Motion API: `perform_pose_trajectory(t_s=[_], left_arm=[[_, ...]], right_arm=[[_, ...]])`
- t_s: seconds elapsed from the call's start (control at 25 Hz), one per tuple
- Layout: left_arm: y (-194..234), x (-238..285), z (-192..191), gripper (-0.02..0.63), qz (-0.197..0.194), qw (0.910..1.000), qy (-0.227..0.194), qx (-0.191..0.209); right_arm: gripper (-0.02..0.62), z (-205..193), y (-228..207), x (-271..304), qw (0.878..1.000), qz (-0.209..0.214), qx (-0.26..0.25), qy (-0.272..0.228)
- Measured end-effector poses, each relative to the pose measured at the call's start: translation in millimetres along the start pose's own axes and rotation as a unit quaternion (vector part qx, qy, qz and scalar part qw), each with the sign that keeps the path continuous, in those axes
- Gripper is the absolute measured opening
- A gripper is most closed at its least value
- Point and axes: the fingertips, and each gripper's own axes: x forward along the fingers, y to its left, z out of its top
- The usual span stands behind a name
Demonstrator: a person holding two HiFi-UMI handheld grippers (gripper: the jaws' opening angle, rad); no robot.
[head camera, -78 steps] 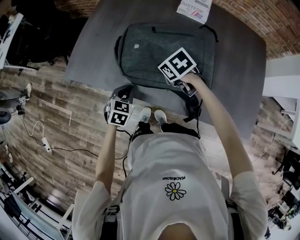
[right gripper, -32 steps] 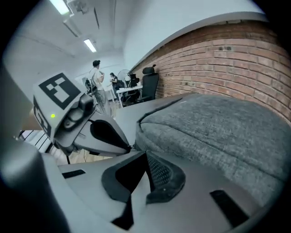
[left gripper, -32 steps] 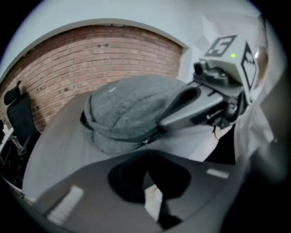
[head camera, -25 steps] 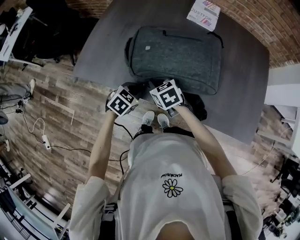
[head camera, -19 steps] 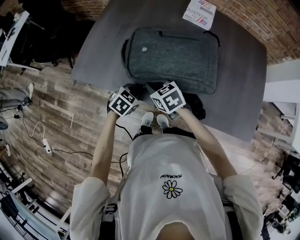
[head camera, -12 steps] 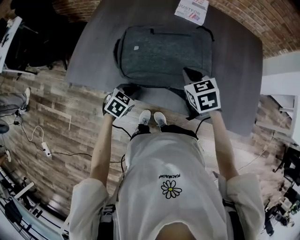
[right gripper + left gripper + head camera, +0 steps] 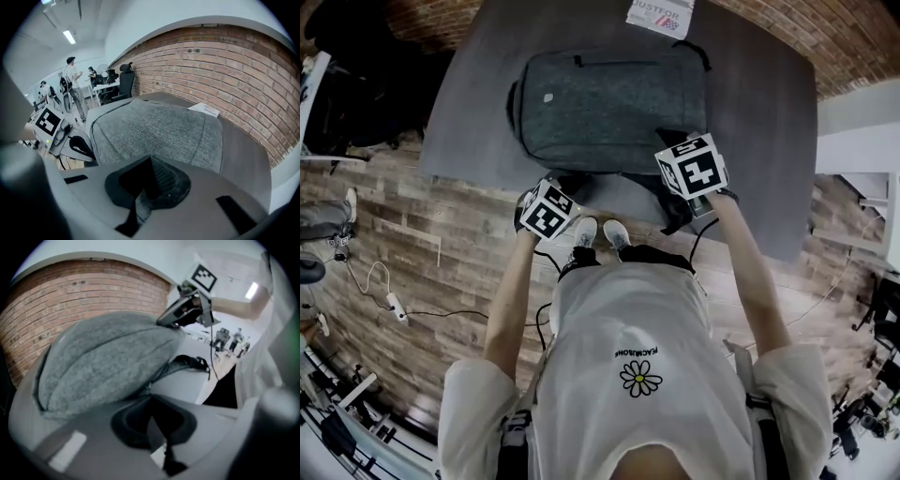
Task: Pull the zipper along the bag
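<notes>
Head view, looking straight down: wooden floor [image 7: 441,244] on the far left, then a dark table [image 7: 469,122] with a grey backpack [image 7: 609,103] lying flat in the middle of it. Runs lengthwise left to right, parallel to the near table edge. Has a dark loop handle [image 7: 515,98] on the left short end, so top pointing left.

Starting on the left: left gripper [image 7: 150,399] parked at the backpack's near left corner, marker cube [image 7: 547,208] over the table's near edge. Jaws clamped together, pinching a dark bit of the backpack's edge. Can't tell exactly which bit. Seen from that gripper's view, bulges up like a grey hill right behind the tips.

Moving right, a pair of light shoes [image 7: 600,234] down on the floor, and way up at the far table edge a white leaflet [image 7: 661,14] just beyond the backpack.

Then the right gripper [image 7: 150,160], up on the near long side of the backpack toward its right end, well apart from the left one. Jaws closed too, squeezed on a small grey tab [image 7: 140,202]. Looks like the zipper pull, not 100% sure though. Black straps [image 7: 677,208] spilling over the table edge just beside it.

Brick wall [image 7: 234,70] behind all of it.
</notes>
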Motion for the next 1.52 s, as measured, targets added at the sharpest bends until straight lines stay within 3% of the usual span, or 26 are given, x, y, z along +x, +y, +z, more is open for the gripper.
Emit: perform_pose_trajectory(t_s=[0.6,0.72,0.84,0.92,1.0,1.08,1.2,1.28,1.36,1.44,1.52], left_arm=[[-37.8,31.3,40.4,0.032,-0.014,0.9996,-0.015,-0.020],[-30.3,22.8,38.0,0.024,0.012,0.9994,-0.026,-0.021],[-17.5,-3.8,40.8,0.021,0.054,0.9951,-0.058,-0.059],[-4.5,-35.4,55.2,0.021,0.083,0.9891,-0.092,-0.080],[18.2,-71.2,77.7,0.018,0.132,0.9795,-0.130,-0.079],[44.1,-108.3,107.3,0.002,0.188,0.9621,-0.183,-0.076],[70.8,-160.2,157.7,0.002,0.253,0.9225,-0.281,-0.077],[78.3,-185.9,186.0,0.002,0.286,0.8943,-0.335,-0.075],[76.8,-202.5,205.7,0.001,0.305,0.8718,-0.375,-0.079],[69.8,-210.6,218.9,0.000,0.305,0.8592,-0.403,-0.083],[61.6,-211.2,227.6,0.000,0.297,0.8570,-0.414,-0.077]], right_arm=[[-0.002,0.3,0.5,2.1,1.000,0.007,0.000,-0.016],[-0.002,2.0,-0.7,1.6,0.999,0.029,0.021,-0.024],[0.000,6.7,-3.9,-8.2,0.996,0.052,0.053,-0.042],[0.000,16.1,-8.6,-21.9,0.994,0.044,0.065,-0.075],[0.000,31.5,-12.0,-39.8,0.990,0.027,0.068,-0.121],[0.000,49.5,-11.3,-59.8,0.982,0.014,0.075,-0.174],[0.000,74.6,-8.7,-89.8,0.962,-0.005,0.102,-0.254],[0.000,87.9,-9.3,-109.0,0.943,-0.016,0.136,-0.304],[0.000,96.3,-11.1,-126.7,0.921,-0.026,0.175,-0.348],[0.000,100.5,-13.4,-140.9,0.902,-0.041,0.199,-0.380],[0.000,101.0,-14.3,-150.8,0.892,-0.058,0.204,-0.399]])
